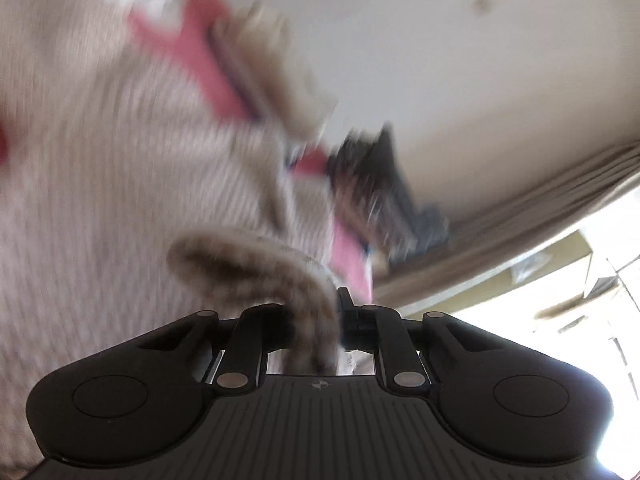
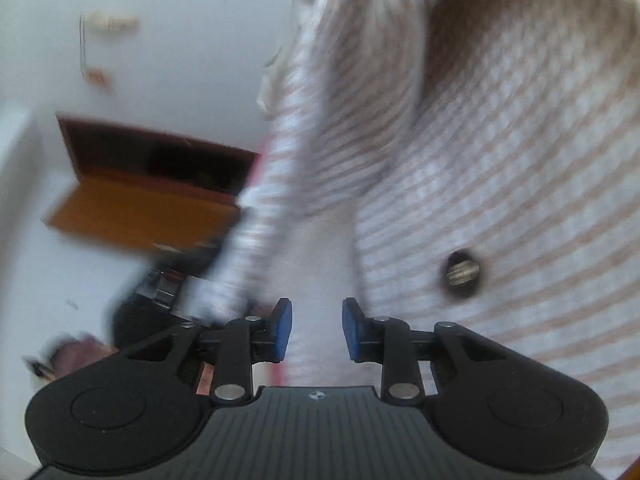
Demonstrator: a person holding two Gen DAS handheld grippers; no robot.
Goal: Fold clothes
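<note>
**Striped garment lifted, left gripper pinching it, right gripper loose**

Striped knit garment (image 1: pixel 100 168), beige and white, fills most of both wrist views, heavy motion blur. It hangs in the air in front of both grippers; no surface can be seen carrying it. In the left wrist view it covers the whole left half, with a pink band (image 1: pixel 192 48) running diagonally across it and a brown-lined fold or cuff (image 1: pixel 256 268) curling down just ahead of the fingers. In the right wrist view the same garment (image 2: pixel 500 200) takes the right half; a brown-shaded inner opening sits at top right, a narrow striped length (image 2: pixel 276 168) drops to the left, a dark round button (image 2: pixel 462 274) sits on the cloth.

Left gripper (image 1: pixel 316 324): jaws nearly together, pinched on the brown-lined fold, cloth bunched between the fingers and passing down behind them.

Right gripper (image 2: pixel 316 330): jaws partly apart, blue pads (image 2: pixel 282 330) visible on both sides with a clear gap. Pale cloth shows in the gap behind; pads do not press on it.

Background: white wall, brown wooden door (image 2: pixel 148 196) at left in the right wrist view, bright window area (image 1: pixel 560 280) at lower right in the left wrist view.
</note>
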